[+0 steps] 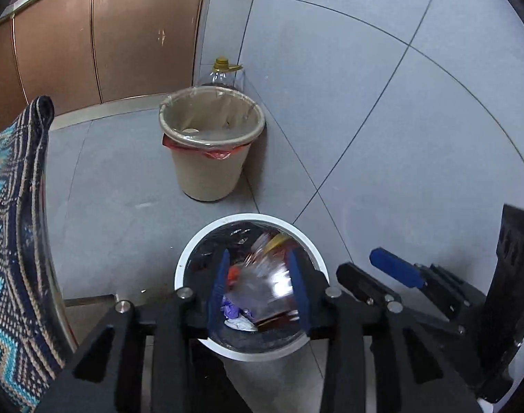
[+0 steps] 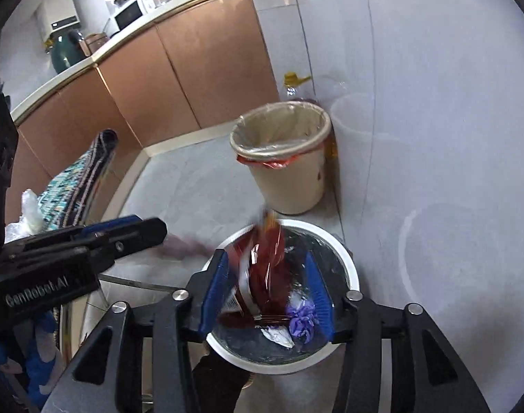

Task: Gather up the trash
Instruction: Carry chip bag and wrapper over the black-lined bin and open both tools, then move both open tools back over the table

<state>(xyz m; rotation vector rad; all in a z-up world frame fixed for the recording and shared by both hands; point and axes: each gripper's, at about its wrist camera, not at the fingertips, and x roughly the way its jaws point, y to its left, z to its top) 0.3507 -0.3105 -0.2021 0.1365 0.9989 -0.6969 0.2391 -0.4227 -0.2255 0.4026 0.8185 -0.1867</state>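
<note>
While both tools (image 1: 258, 287) (image 2: 267, 290) hang spread above the white round bin (image 2: 351, 268), the crinkly red wrapper (image 2: 265, 268) could snag the rim.

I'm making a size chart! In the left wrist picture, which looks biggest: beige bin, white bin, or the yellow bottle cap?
1. White bin and beige bin: look alike; white one sits nearer the camera, so unsure.
2. Yellow bottle cap: smallest.

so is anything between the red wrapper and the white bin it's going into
Nothing visible. The red wrapper hangs between the open right gripper fingers, directly over the white bin; its open mouth holds only purple and white scraps. The left gripper is open above the bin too.
</note>
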